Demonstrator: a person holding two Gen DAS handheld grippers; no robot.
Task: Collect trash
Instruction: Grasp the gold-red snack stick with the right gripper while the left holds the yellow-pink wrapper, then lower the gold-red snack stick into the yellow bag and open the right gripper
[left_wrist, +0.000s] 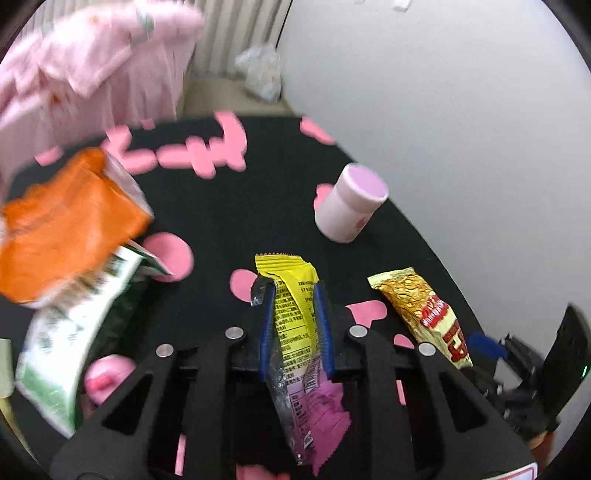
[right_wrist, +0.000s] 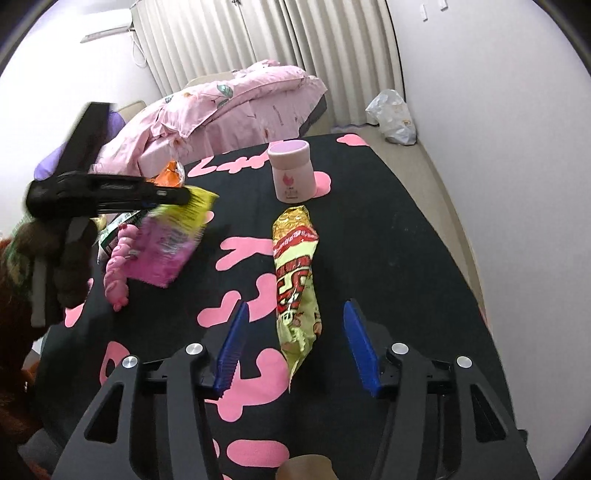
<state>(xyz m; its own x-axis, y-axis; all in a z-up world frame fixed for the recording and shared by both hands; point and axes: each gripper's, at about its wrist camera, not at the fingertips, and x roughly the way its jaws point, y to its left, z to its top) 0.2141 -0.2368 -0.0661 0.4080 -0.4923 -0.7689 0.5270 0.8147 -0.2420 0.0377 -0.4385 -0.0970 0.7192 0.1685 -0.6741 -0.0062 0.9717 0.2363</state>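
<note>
My left claw is clamping the yellow-and-pink snack wrapper, left of the pink jar. My right claw is gaping wide around the noodle packet, lying on the surface below that jar.

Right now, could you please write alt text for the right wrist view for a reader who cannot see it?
The open right gripper straddles the near end of a yellow snack packet lying on a black table with pink shapes. To the left, the left gripper holds a yellow and pink wrapper in the air. A pink lidded jar stands beyond the packet.
</note>
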